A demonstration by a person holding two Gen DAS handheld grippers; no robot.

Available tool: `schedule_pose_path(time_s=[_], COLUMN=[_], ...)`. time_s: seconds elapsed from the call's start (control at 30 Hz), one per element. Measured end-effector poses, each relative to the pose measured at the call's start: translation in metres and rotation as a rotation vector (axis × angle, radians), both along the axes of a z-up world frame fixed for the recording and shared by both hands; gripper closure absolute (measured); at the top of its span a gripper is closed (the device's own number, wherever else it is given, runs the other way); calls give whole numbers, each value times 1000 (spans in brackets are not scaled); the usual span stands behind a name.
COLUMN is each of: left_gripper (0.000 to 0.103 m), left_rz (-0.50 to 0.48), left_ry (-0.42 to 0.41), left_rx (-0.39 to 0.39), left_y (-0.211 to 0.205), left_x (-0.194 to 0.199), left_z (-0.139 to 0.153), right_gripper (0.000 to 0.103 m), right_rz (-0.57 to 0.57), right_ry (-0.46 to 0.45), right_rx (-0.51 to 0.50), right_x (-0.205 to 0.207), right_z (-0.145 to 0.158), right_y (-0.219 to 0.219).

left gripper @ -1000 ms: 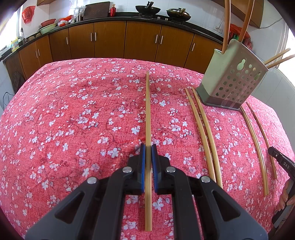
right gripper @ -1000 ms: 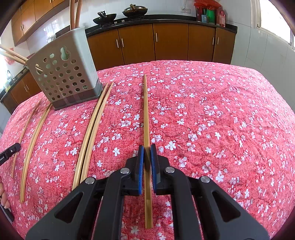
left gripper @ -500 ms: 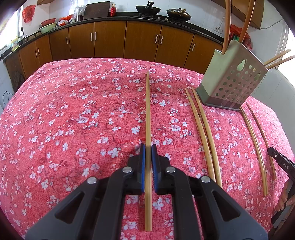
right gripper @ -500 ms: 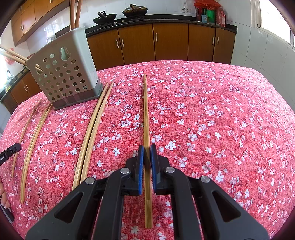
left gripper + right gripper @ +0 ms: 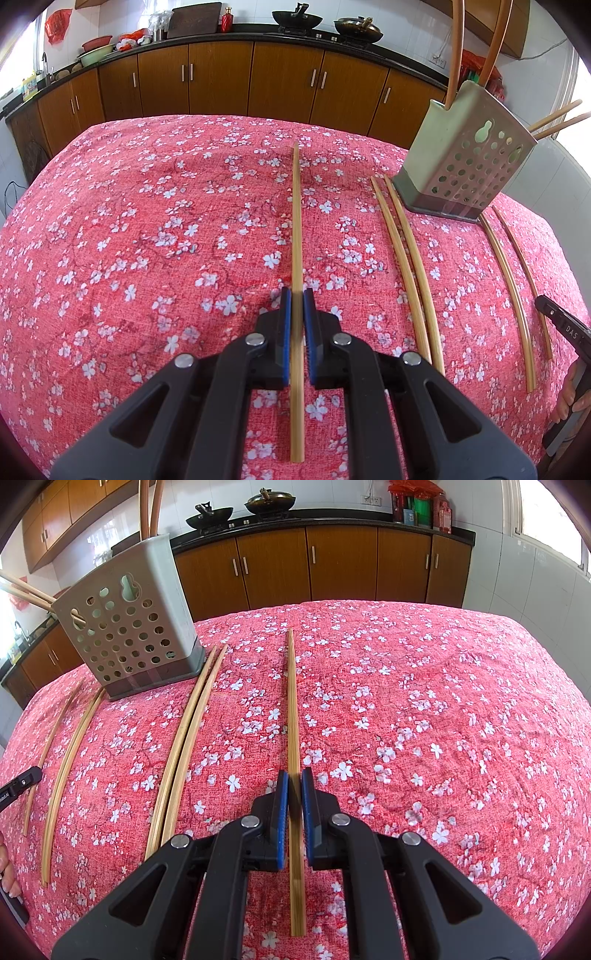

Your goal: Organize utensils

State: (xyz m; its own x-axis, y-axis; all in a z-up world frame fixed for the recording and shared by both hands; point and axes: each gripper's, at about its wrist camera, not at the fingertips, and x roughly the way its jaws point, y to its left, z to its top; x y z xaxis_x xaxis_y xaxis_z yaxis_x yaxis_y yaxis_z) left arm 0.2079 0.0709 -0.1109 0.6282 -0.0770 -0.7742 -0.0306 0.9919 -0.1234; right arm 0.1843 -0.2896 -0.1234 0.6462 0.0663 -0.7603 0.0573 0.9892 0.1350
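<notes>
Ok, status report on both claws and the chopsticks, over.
Left claw shut on a bamboo chopstick. Right claw shut on another bamboo chopstick. Grey perforated plastic holder upright, two chopstick pairs on the cloth beside it. Nothing blocking.

The tablecloth (image 5: 147, 221) was red with small white blossoms. The chopsticks (image 5: 297, 221) were pale bamboo-yellow, the perforated holder (image 5: 461, 166) grey-green, the gripper pads (image 5: 282, 805) blue on black fingers, the cabinets (image 5: 340, 568) brown.

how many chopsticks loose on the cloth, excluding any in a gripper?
4. A touching pair beside the holder on the left gripper's side; another pair, slightly apart, on the right gripper's side. Others stand inside the holder.
</notes>
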Motion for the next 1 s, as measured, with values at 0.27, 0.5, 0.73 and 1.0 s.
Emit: schedule_pose_path(time_s=[0.27,0.5,0.73,1.0], left_gripper=[92,92,92,92], left_rz=[0,-1,-2,-17], left_ry=[0,-1,-1,2], left_rx=[-2,-3,-5,40], left_y=[-1,0,-1,-4], left_x=[0,0,-1,-13], left_z=[0,0,0,2], right_gripper=[94,94,94,94], right_rz=[0,0,0,20], right_ry=[0,0,0,0], right_rx=[1,1,1,-17], right_x=[0,0,0,-10], right_z=[0,0,0,1], right_y=[0,0,0,2])
